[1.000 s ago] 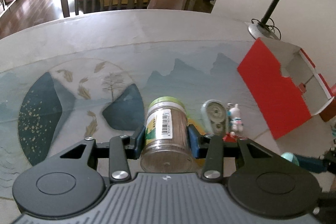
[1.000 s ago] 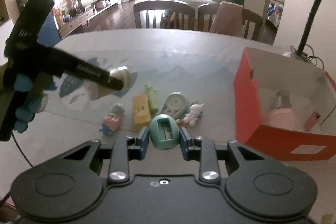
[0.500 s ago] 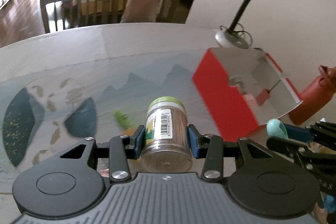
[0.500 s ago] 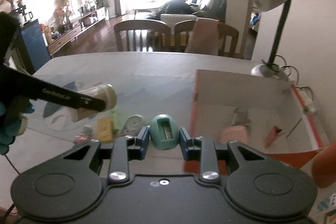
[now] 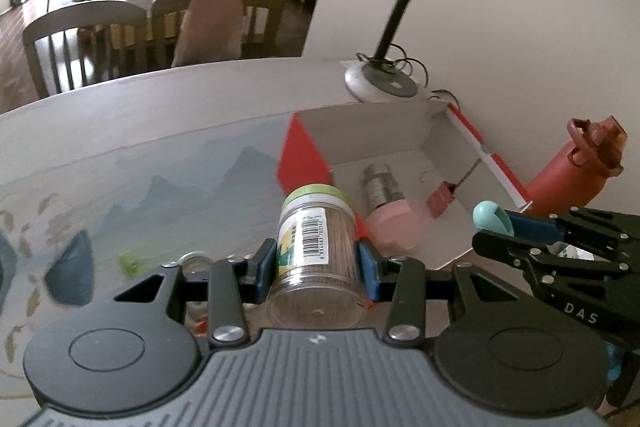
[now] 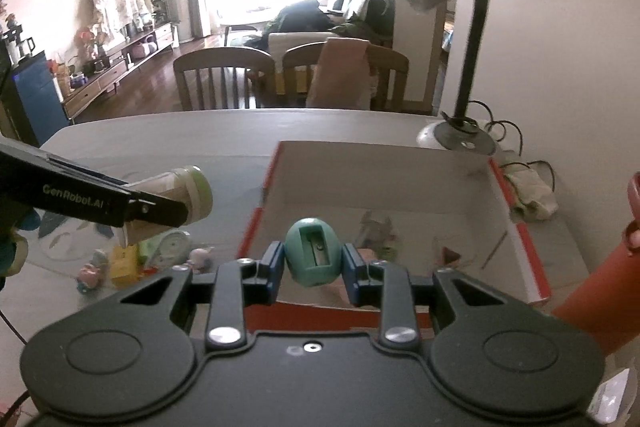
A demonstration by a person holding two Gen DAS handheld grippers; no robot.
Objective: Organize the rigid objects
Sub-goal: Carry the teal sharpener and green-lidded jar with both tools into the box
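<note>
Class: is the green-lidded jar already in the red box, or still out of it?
Out. The left gripper holds the jar in the air, short of the red box.

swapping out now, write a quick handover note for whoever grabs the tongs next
Left tongs: shut on the clear jar with the green lid, held near the red box.
Right tongs: shut on the teal egg-shaped sharpener, at the box's near wall.
Done: a pink-capped bottle and a small red piece lie in the box.
Left: release both items into the box, then fetch the small toys on the table.
</note>
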